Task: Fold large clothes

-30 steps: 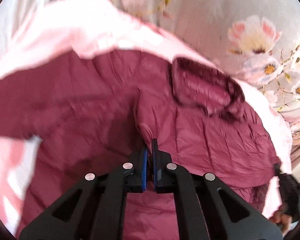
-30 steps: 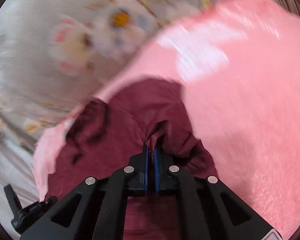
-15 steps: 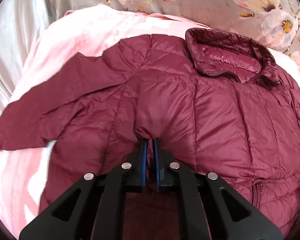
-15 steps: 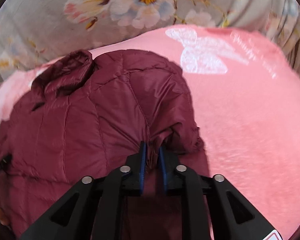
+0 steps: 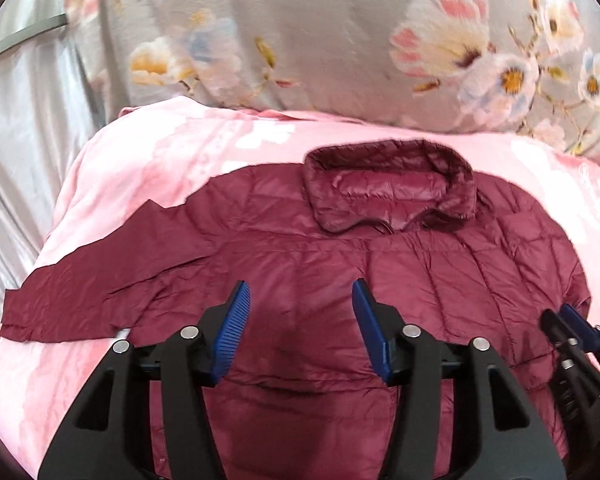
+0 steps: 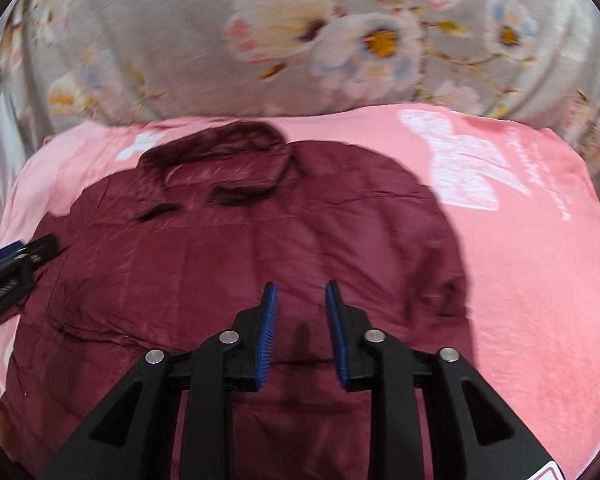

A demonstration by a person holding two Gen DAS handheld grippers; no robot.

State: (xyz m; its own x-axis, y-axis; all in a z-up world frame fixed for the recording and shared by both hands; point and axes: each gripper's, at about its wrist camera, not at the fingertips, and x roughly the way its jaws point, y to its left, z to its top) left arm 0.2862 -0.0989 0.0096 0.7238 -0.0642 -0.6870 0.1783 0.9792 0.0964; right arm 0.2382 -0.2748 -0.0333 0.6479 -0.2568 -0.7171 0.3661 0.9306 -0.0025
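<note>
A maroon quilted jacket (image 5: 380,272) lies flat on a pink blanket (image 5: 172,148), collar (image 5: 388,184) at the far side, one sleeve (image 5: 92,292) stretched out to the left. My left gripper (image 5: 300,300) is open and empty just above the jacket's chest. In the right wrist view the jacket (image 6: 228,264) fills the middle, its right sleeve folded in along the side. My right gripper (image 6: 301,292) is open and empty over the jacket's lower part. The right gripper shows at the right edge of the left view (image 5: 576,332); the left gripper shows at the left edge of the right view (image 6: 16,256).
A grey floral fabric (image 5: 340,40) rises behind the blanket. Silvery cloth (image 5: 20,128) hangs at the left. The pink blanket (image 6: 520,260) with a white butterfly print (image 6: 460,168) extends to the right of the jacket.
Both grippers have let go of the jacket and opened. They have drawn back and up; the jacket now lies flat on the blanket.
</note>
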